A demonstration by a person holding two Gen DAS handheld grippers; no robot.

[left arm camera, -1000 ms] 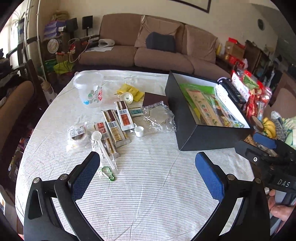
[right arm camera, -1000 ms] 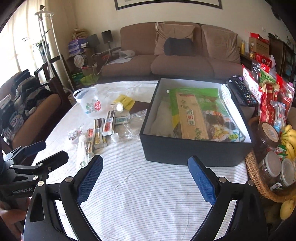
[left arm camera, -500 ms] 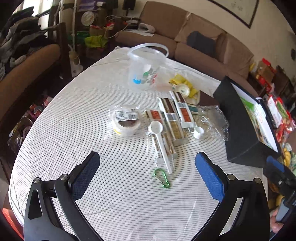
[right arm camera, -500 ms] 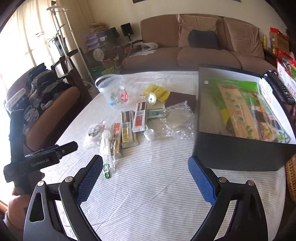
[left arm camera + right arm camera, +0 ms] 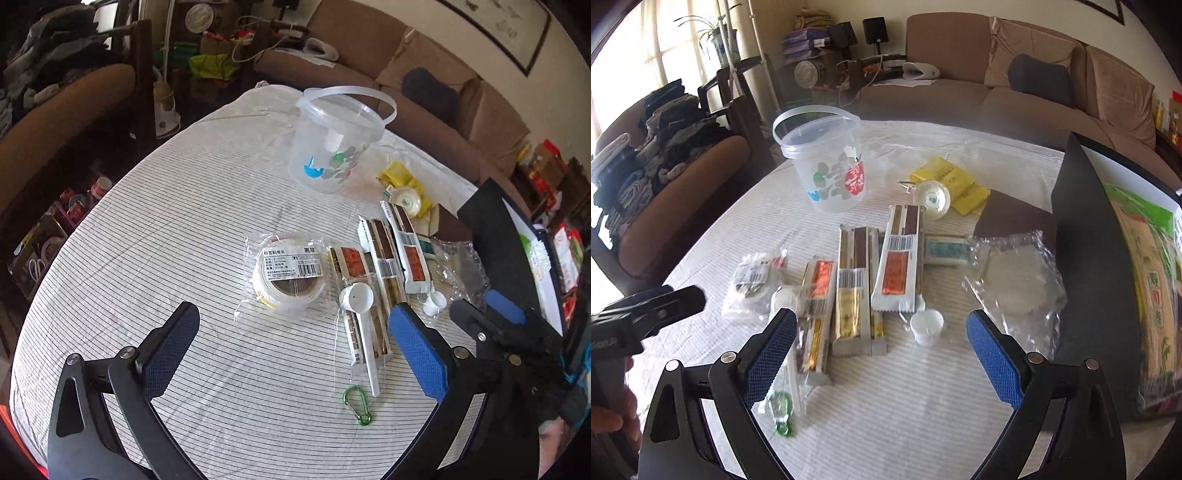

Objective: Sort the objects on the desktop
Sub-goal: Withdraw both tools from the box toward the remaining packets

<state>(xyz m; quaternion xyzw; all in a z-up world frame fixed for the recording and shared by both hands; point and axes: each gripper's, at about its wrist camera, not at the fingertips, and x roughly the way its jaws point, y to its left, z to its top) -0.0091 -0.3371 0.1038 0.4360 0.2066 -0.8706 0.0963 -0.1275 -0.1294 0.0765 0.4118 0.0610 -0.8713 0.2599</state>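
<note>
Two grippers hover over the striped worktop (image 5: 155, 236), both with fingers spread wide and nothing between them. Seen from the left wrist, the left gripper (image 5: 291, 354) frames a bagged roll of label stickers (image 5: 286, 275), which lies just ahead of the gap between its fingers, nearer the right one. Off to the right of that roll lie three long snack bars (image 5: 384, 258) side by side, with a white measuring spoon (image 5: 360, 314) resting across the nearest bar, its handle running toward the camera. A green carabiner (image 5: 356, 400) sits on the cloth just beyond the spoon handle's end, close to the inner side of the left gripper's right finger (image 5: 417, 354). A clear plastic bucket (image 5: 334, 144) with a handle stands upright farther back.

From the right wrist, the right gripper (image 5: 881, 352) sits low above the same bars (image 5: 871, 273); their near ends fall between its fingers. A small white cap (image 5: 927, 325) lies just ahead of the gap, toward the right finger (image 5: 993, 360). The crumpled clear bag (image 5: 1015, 280) lies beyond that finger, touching the wall of the black box (image 5: 1086, 266) at the right. Yellow packets (image 5: 947, 181) and a tape roll (image 5: 931, 197) lie behind the bars, near the bucket (image 5: 827, 162).
</note>
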